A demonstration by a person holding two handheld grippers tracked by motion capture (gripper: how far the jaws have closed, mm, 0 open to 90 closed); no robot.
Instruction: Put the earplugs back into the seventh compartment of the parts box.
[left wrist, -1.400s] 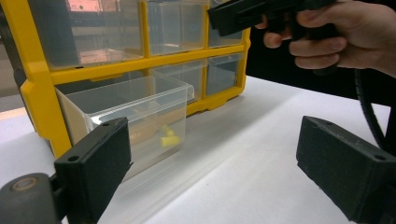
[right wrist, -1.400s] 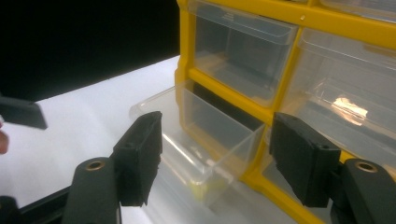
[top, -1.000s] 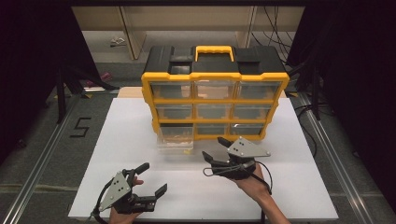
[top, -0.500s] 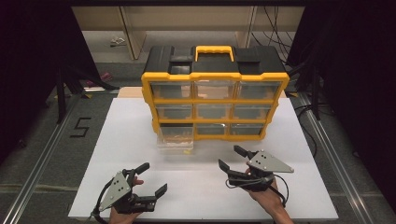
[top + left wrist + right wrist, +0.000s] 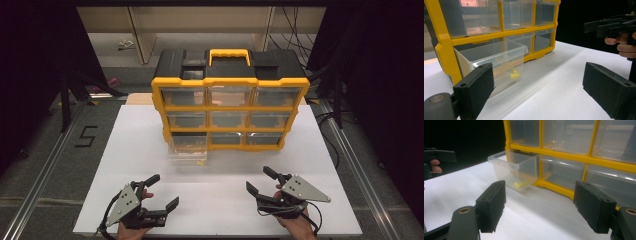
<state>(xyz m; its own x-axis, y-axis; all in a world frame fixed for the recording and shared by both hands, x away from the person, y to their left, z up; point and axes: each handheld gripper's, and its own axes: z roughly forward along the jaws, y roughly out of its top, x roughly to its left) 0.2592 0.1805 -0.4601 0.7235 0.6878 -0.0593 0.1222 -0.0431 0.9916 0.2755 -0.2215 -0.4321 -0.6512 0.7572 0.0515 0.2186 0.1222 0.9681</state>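
Observation:
A yellow and black organiser (image 5: 229,107) with clear drawers stands at the back of the white table (image 5: 150,135). Its bottom-left drawer (image 5: 188,150) is pulled out. A small yellow piece (image 5: 514,75) lies inside the drawer (image 5: 519,167). My left gripper (image 5: 162,191) rests open near the front left edge, its jaws wide apart in the left gripper view (image 5: 541,87). My right gripper (image 5: 258,180) sits at the front right, pointing at the organiser. Its jaws have just been opening, and nothing is between them (image 5: 539,207).
Bare white tabletop lies between the grippers and the organiser. Dark floor, metal rails (image 5: 45,170) and cables (image 5: 325,85) surround the table. A number marking (image 5: 86,136) is on the floor at the left.
My right gripper has drawn back from near the open drawer toward the front right of the table and sunk lower. The left gripper has stayed put.

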